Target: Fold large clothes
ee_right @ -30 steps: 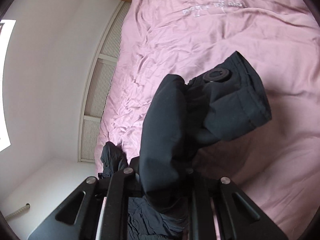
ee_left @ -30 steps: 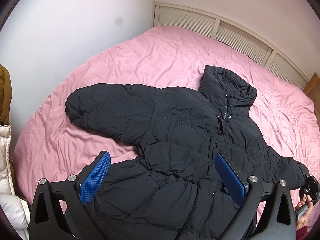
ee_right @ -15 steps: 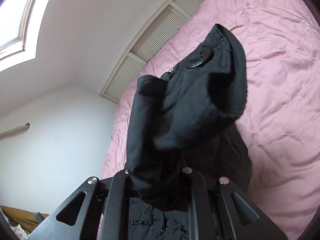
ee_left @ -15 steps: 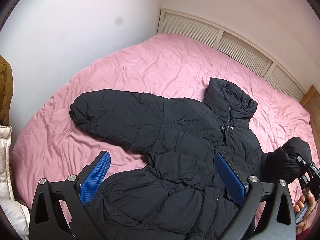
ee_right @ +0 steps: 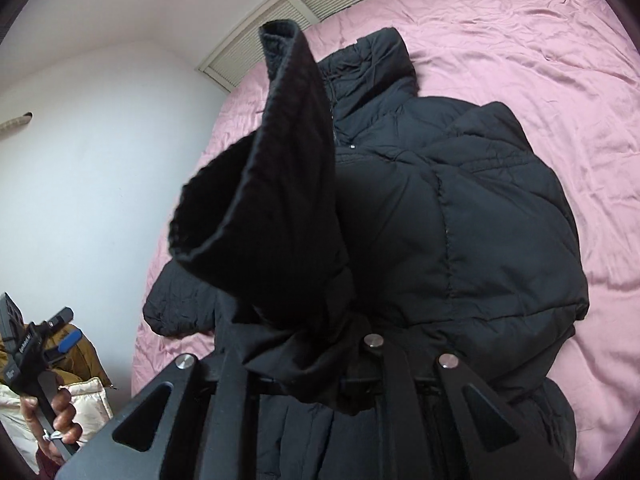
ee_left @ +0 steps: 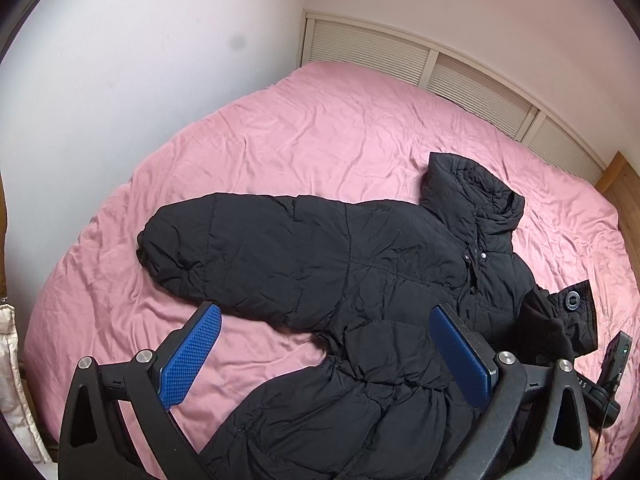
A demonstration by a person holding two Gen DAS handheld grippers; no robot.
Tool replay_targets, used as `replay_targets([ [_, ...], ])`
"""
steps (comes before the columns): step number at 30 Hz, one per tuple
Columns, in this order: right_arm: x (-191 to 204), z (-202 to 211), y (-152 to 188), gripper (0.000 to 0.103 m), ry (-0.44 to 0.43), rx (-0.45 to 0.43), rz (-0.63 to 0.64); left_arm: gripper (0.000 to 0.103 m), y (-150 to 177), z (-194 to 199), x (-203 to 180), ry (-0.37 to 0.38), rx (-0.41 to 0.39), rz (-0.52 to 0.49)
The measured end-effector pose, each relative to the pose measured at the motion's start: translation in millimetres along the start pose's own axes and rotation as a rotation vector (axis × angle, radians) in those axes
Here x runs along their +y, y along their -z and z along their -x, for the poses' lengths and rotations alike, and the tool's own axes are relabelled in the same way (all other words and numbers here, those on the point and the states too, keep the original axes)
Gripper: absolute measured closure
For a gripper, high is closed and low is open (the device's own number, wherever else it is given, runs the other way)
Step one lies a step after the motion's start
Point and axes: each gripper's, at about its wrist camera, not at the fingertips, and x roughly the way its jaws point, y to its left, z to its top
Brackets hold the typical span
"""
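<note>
A black puffer jacket lies face up on a pink bed, its hood toward the headboard. One sleeve stretches out to the left. My left gripper is open and empty, held above the jacket's lower body. My right gripper is shut on the other sleeve's cuff and holds it lifted over the jacket's body. That cuff also shows in the left wrist view, raised at the right.
A slatted headboard runs along the far side of the bed. A white wall borders the left. White and brown garments lie off the bed beside my left gripper's handle.
My right gripper has lifted the sleeve cuff off the bed and swung it inward over the jacket's body. My left gripper has stayed open above the jacket's lower part.
</note>
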Motion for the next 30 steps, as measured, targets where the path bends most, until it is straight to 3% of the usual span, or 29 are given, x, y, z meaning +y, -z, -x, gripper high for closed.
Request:
replay_targets([
  [7, -5, -31, 35, 0.089, 0.164, 0.116, 0.100, 0.001, 4, -16, 9, 0.026, 0.039, -0.024],
  [16, 20, -46, 64, 0.082, 0.281, 0.137, 0.242, 0.001, 18, -30, -18, 0.008, 0.057, -0.099],
  [20, 25, -47, 71, 0.066, 0.282, 0.141, 0.278, 0.001, 28, -33, -38, -0.010, 0.067, -0.118],
  [22, 31, -48, 80, 0.043, 0.262, 0.152, 0.314, 0.001, 33, -34, -45, -0.023, 0.071, -0.111],
  [24, 36, -54, 86, 0.037, 0.232, 0.176, 0.347, 0.001, 39, -35, -52, -0.035, 0.079, -0.103],
  [30, 56, -22, 107, 0.036, 0.120, 0.198, 0.432, 0.001, 58, -41, -79, -0.062, 0.106, -0.093],
])
